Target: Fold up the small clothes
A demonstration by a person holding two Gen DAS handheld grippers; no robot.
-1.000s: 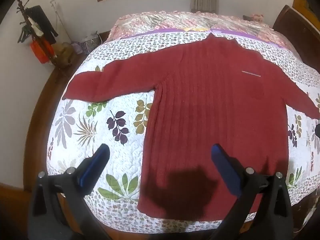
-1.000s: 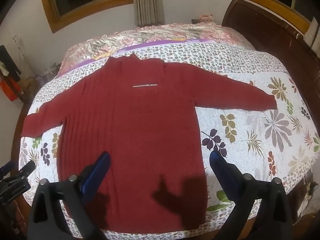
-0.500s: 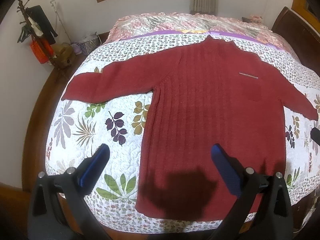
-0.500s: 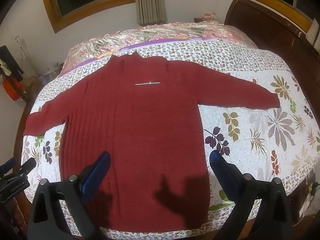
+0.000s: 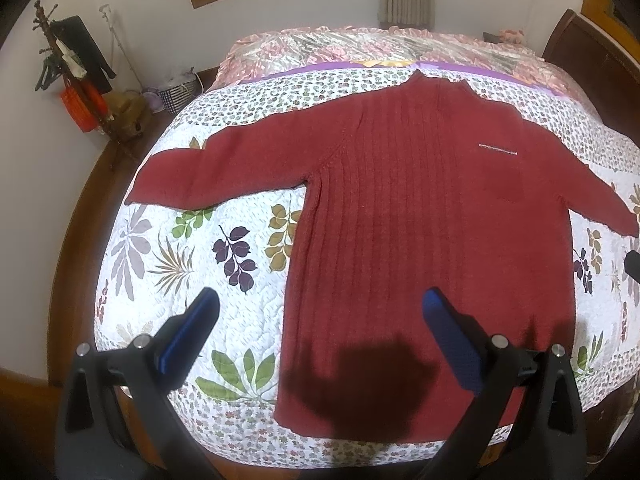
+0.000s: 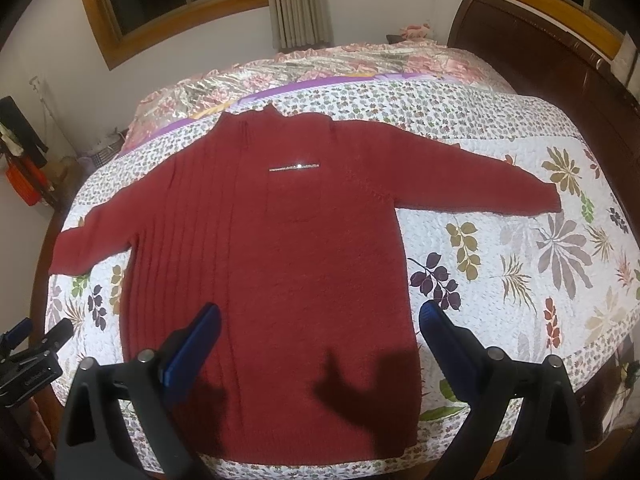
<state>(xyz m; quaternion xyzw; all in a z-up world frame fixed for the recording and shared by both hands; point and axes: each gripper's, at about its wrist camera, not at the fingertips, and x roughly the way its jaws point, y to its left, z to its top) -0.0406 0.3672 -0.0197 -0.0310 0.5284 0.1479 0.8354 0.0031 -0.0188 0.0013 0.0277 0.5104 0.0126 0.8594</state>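
Observation:
A dark red knitted sweater (image 5: 420,216) (image 6: 280,248) lies flat and face up on the bed, both sleeves spread out sideways, collar toward the far side. A small silver strip marks its chest pocket. My left gripper (image 5: 320,304) hovers open above the sweater's lower left hem, one blue pad over the quilt and one over the knit. Over the lower right part of the sweater, my right gripper (image 6: 318,316) is open and holds nothing. In the right wrist view the left gripper (image 6: 28,344) shows at the far left edge.
The bed carries a white leaf-print quilt (image 5: 168,256) (image 6: 540,264) and a pink floral blanket (image 6: 360,64) at the far side. A dark wooden headboard (image 6: 560,68) runs along the right. A coat rack with bags (image 5: 76,80) stands left of the bed.
Both grippers have drawn slightly back and up, so the sweater sits a little lower and farther in view. Nothing was taken hold of; the sweater has not moved.

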